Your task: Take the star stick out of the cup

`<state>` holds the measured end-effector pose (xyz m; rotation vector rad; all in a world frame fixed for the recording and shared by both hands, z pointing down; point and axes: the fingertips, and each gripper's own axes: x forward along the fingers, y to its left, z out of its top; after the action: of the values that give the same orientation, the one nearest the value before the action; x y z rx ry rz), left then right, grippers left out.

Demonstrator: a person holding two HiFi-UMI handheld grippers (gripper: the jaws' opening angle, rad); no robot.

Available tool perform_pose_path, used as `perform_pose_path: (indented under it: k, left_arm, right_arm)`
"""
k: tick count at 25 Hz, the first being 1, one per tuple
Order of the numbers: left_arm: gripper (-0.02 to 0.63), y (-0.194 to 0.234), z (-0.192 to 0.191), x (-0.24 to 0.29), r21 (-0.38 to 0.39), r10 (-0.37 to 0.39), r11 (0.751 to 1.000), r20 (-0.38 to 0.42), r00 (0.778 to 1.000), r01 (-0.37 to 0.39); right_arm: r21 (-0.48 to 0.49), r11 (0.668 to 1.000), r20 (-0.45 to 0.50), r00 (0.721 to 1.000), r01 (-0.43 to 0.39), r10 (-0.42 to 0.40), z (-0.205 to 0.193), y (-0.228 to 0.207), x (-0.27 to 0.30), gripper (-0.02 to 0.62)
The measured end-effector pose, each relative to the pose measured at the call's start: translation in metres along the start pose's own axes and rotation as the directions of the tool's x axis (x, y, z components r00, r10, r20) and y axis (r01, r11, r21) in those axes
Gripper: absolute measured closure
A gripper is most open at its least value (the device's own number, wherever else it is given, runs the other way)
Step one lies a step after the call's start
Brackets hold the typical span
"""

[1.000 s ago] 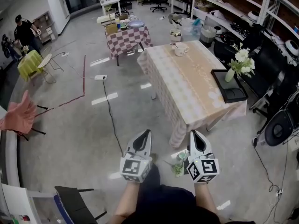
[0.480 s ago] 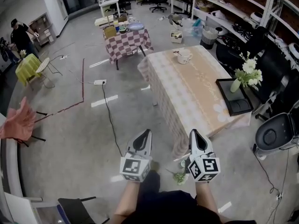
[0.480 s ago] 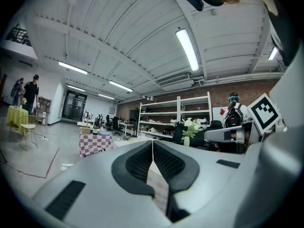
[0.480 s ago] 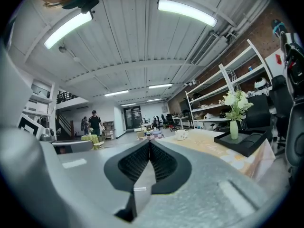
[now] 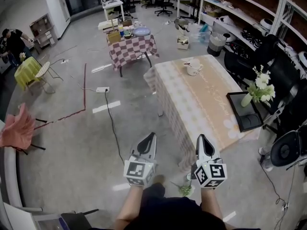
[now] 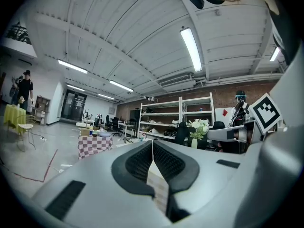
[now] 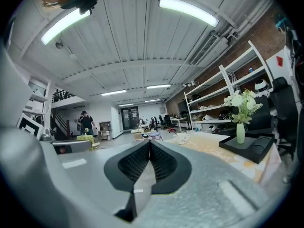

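A white cup [image 5: 194, 69] stands at the far end of the long table with a beige cloth [image 5: 211, 104]; it also shows small in the right gripper view as the cup [image 7: 183, 137]. The star stick is too small to make out. My left gripper [image 5: 151, 136] and right gripper [image 5: 202, 137] are held side by side, level, over the floor short of the table's near end. Both are shut with nothing between their jaws, as the left gripper [image 6: 152, 142] and the right gripper [image 7: 149, 143] show in their own views.
A vase of white flowers [image 5: 259, 89] stands on a black tray [image 5: 245, 119] at the table's right edge. On the floor are a cable with a power strip [image 5: 102, 89] and a small green plant [image 5: 185, 190]. Beyond are a checkered table [image 5: 132, 43], shelves [image 5: 249, 13], a pink-draped chair [image 5: 17, 127] and a person [image 5: 10, 36].
The view has moved forward toward the beige table: the cup and table sit lower and nearer in the head view. Both grippers travelled along, still shut and side by side.
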<state>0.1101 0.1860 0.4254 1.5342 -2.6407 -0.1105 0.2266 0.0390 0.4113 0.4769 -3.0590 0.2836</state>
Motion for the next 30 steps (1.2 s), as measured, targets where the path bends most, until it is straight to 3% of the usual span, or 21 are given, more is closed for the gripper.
perform_pose_path:
  k: [19,30]
  left_arm:
    - [0.594,0.078,0.007,0.072,-0.032,-0.018,0.999,-0.003,1.0,0.018]
    - [0.594,0.096,-0.017,0.077,-0.041,-0.042,0.998,-0.047,0.998,0.04]
  right_arm:
    - [0.001,0.999,-0.02,0.999,0.041,-0.041,0.0,0.002,0.099,0.594]
    - [0.024,0.996,-0.053,0.995,0.089,-0.087,-0.022,0.003,0.106,0.594]
